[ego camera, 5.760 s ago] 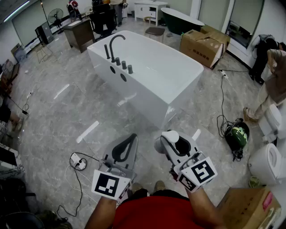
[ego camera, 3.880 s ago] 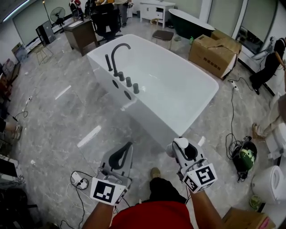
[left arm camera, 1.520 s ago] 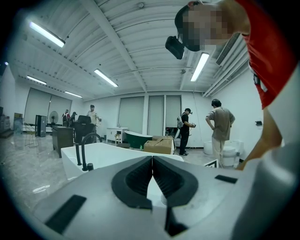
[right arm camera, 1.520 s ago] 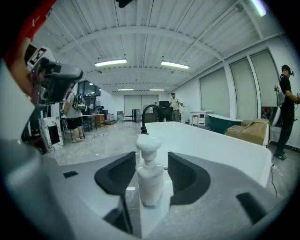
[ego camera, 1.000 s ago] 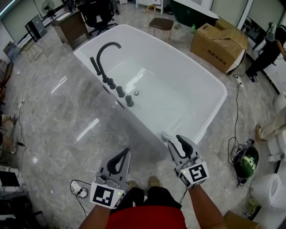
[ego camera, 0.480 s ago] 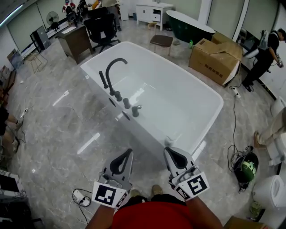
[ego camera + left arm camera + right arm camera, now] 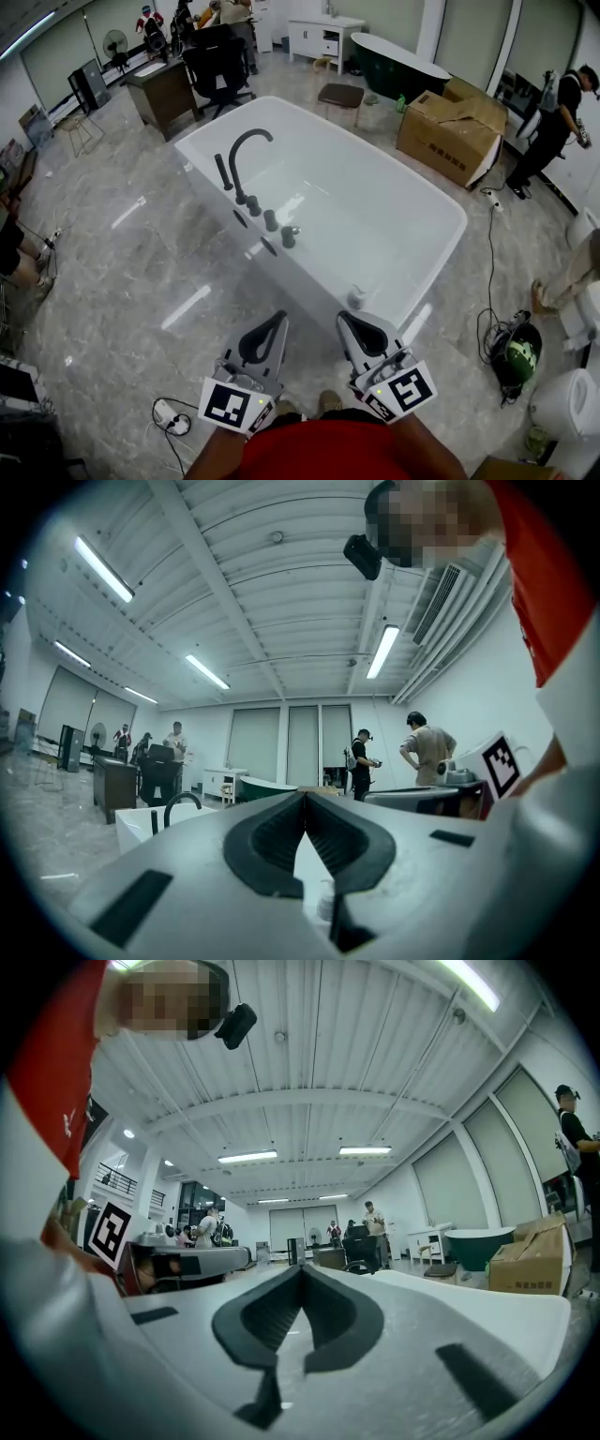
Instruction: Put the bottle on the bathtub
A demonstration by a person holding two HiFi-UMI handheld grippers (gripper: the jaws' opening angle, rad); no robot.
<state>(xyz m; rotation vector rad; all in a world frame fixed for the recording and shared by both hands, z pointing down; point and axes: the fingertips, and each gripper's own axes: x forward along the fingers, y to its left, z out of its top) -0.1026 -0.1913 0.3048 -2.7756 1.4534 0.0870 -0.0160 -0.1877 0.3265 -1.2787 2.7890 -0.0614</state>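
A small white bottle (image 7: 356, 298) stands upright on the near rim of the white bathtub (image 7: 427, 202). My right gripper (image 7: 343, 319) is just short of that rim, a little below and left of the bottle, shut with nothing in it. My left gripper (image 7: 279, 317) hangs beside it over the floor, also shut and empty. In the left gripper view the jaws meet at the tips (image 7: 305, 797), with the tub (image 7: 141, 822) far behind. The right gripper view shows closed jaws (image 7: 302, 1269) and the tub's rim (image 7: 487, 1312).
A black arched faucet (image 7: 242, 155) with several black knobs sits on the tub's left rim. A cardboard box (image 7: 448, 131) and a dark green tub (image 7: 403, 56) stand beyond. People stand at the right (image 7: 553, 112). A power strip (image 7: 173, 424) and cables lie on the floor.
The right gripper carried the bottle to the tub, let go of it on the near rim, and has drawn back towards me, shut. The left gripper stayed shut beside it.
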